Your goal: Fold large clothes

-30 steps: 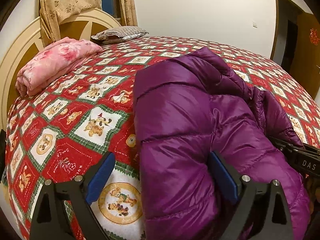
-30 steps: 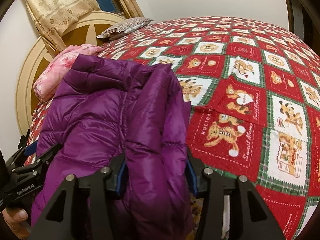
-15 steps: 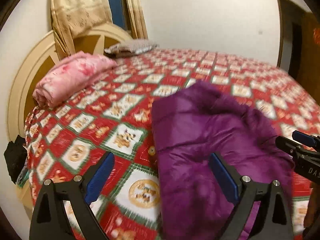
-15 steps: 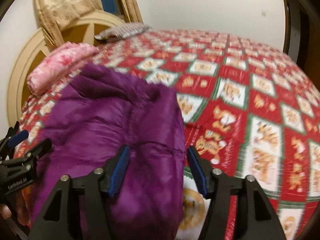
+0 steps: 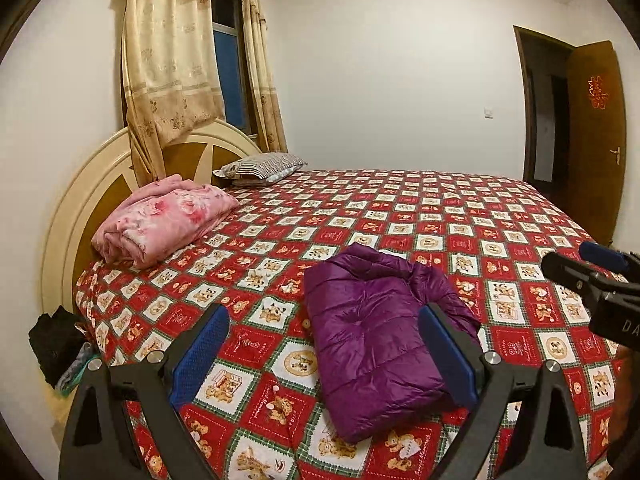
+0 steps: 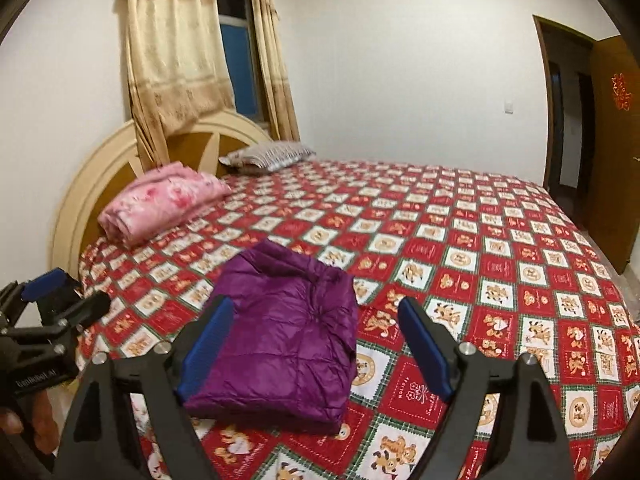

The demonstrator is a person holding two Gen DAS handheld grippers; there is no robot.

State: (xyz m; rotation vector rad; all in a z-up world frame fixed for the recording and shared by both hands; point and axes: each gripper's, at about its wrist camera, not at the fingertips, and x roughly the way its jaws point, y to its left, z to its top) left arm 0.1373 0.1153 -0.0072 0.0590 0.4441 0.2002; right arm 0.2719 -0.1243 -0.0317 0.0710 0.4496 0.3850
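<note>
Now your left gripper (image 5: 324, 352) stands with its jaws spread wide and nothing between the blue pads (image 5: 200, 354); it is raised clear of the bed (image 5: 460, 216). The purple down jacket (image 5: 372, 340) lies folded into a compact rectangle on the red bear-patterned bedspread (image 5: 260, 272), near the bed's near edge. In the left wrist view the jacket sits beyond and below the fingertips, toward the right-hand finger, whose pad overlaps the jacket's right edge in the picture without touching it.

Your right gripper (image 6: 316, 344) is opening, its jaws already far apart, and it holds nothing. In the right wrist view the jacket (image 6: 280, 344) lies beyond and below the fingertips, shifted toward the left-hand finger; the left pad (image 6: 206, 346) overlaps the jacket's left edge in the picture, while the right pad stands over bare bedspread. Neither gripper touches the garment.

Each gripper appears at the margin of the other's view: the right one at the right edge of the left wrist view (image 5: 592, 280), the left one at the left edge of the right wrist view (image 6: 48, 316), with the jacket between them.

A folded pink blanket (image 5: 160, 220) rests near the headboard (image 5: 64, 232), well apart from the jacket, and a striped pillow (image 5: 260, 166) lies farther back.
</note>
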